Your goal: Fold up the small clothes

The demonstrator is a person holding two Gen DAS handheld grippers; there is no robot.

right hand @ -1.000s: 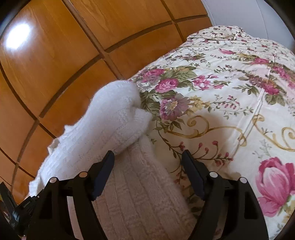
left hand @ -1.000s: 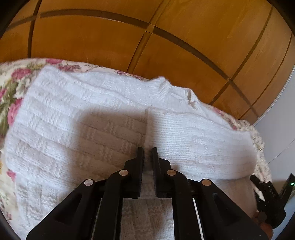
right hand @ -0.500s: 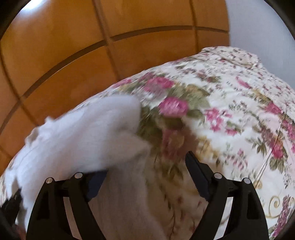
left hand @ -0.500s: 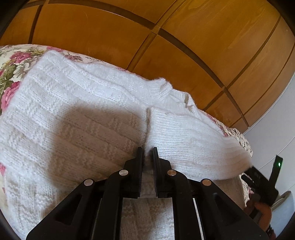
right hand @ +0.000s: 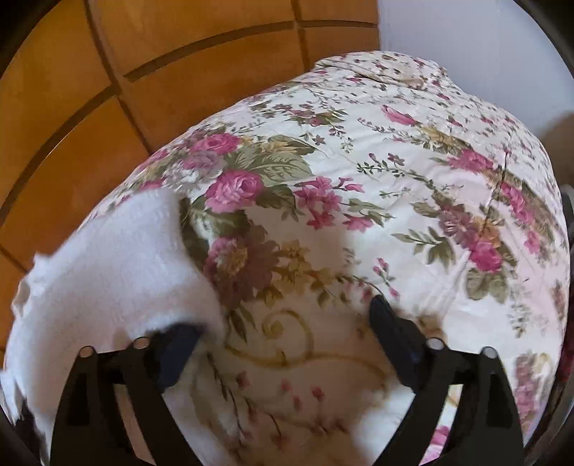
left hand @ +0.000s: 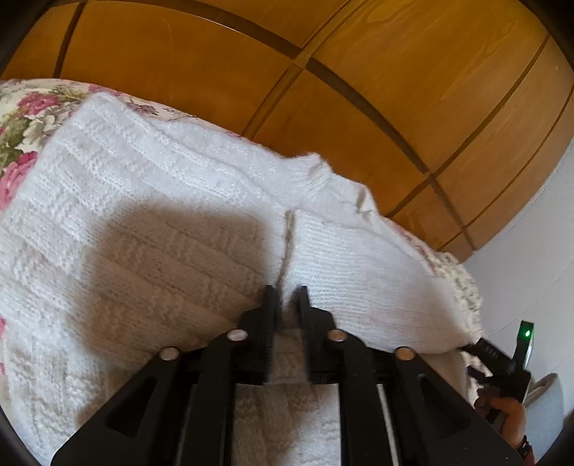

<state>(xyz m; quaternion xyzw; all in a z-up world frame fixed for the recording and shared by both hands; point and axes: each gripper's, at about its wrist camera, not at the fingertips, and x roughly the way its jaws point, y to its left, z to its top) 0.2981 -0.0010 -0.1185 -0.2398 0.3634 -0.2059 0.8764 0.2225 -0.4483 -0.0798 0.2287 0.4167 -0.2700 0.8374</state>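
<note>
A white knitted sweater (left hand: 150,222) lies spread on the floral bedspread (left hand: 21,122). One sleeve (left hand: 362,286) is folded across its body. My left gripper (left hand: 286,297) is shut on the sleeve's cuff end, low over the sweater. In the right wrist view the sweater (right hand: 107,272) shows only at the left edge, beside the left finger. My right gripper (right hand: 287,322) is open and empty above the bedspread (right hand: 394,179), to the right of the sweater.
A wooden panelled wardrobe (left hand: 358,89) stands right behind the bed. A white wall (right hand: 466,32) is at the far right. The other handheld gripper with a green light (left hand: 516,355) shows at the lower right of the left wrist view.
My right gripper has swung right, off the sweater and over the bare bedspread. My left gripper has kept its hold on the sleeve and shifted slightly.
</note>
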